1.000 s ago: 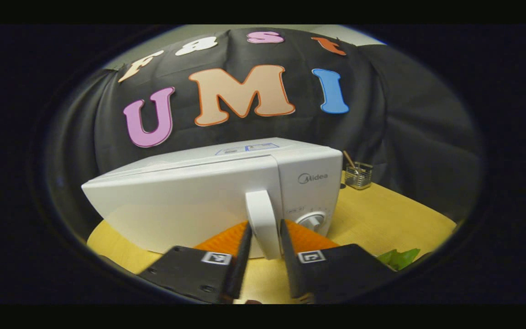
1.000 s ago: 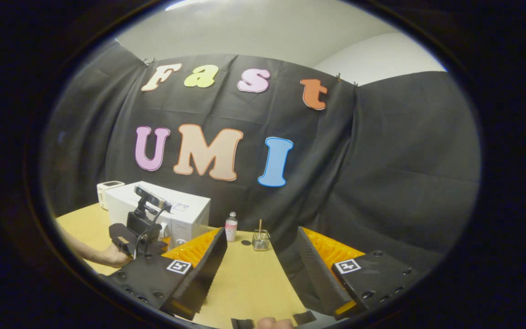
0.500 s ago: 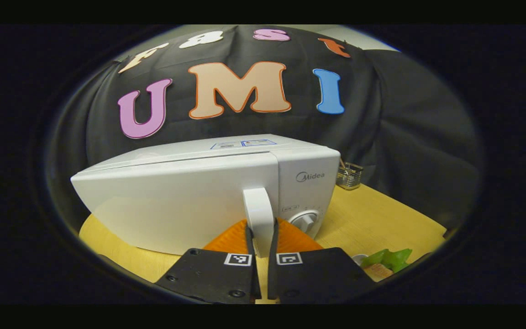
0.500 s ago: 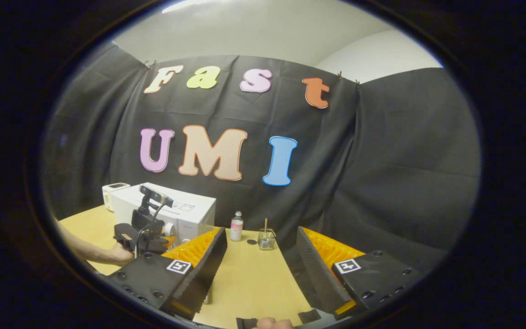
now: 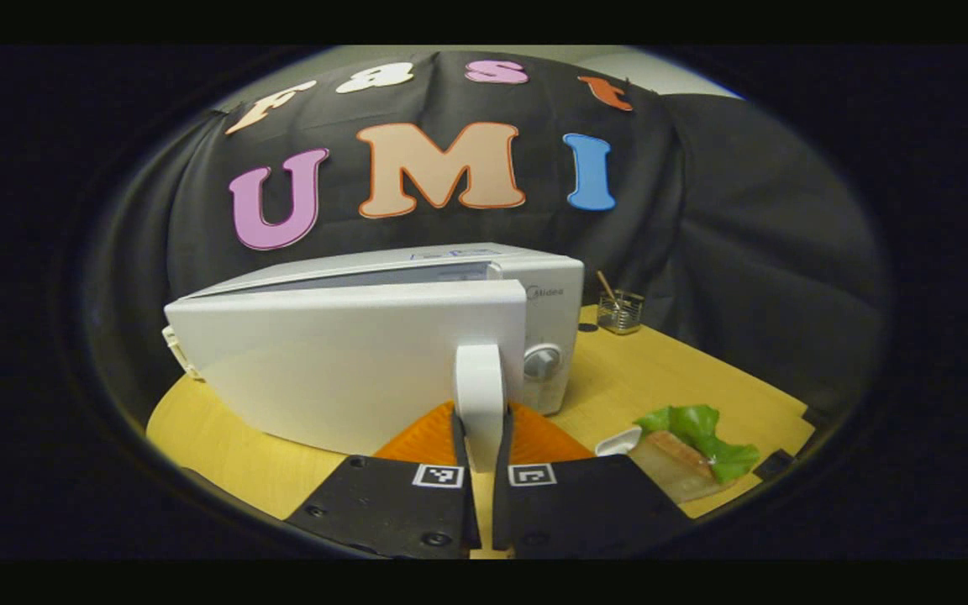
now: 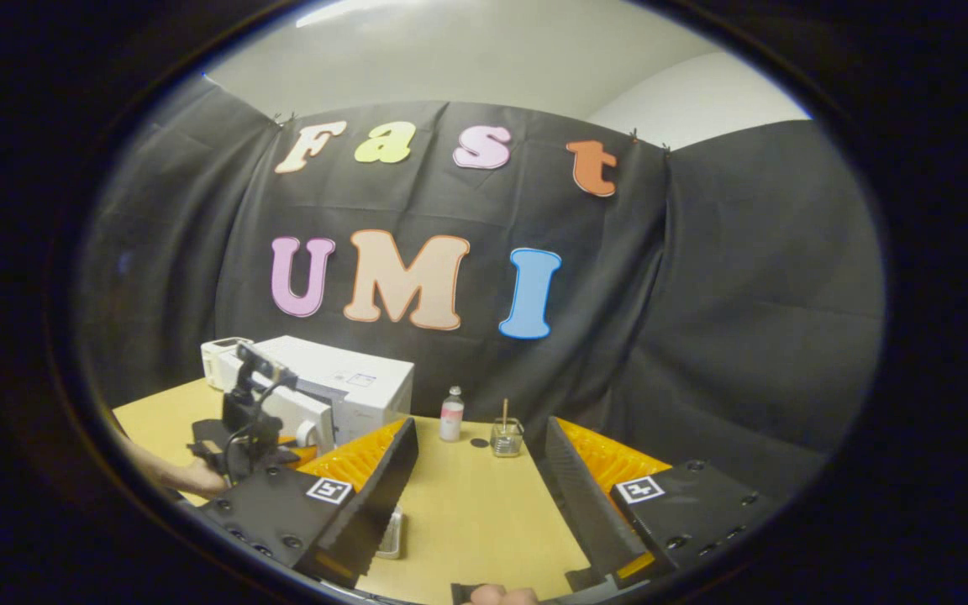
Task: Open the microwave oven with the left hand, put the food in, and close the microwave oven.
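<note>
**Q:** White plastic door handle (image 5: 479,395) on the microwave oven (image 5: 383,353), pinched between both fingers of the left gripper (image 5: 481,458), door cracked open. How do I finish the swing?

**A:** I'd pull along the hinge's arc, not straight back, or the handle slips out. The food (image 5: 686,441) sits on the yellow table (image 5: 669,378), right of the oven. Your right gripper (image 6: 477,487) hangs wide open, holding nothing, ready for it.

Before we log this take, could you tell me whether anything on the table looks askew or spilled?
Nothing stands out. The microwave door is ajar only because the left gripper is shut on its handle. The food lies tidily on the table.
</note>
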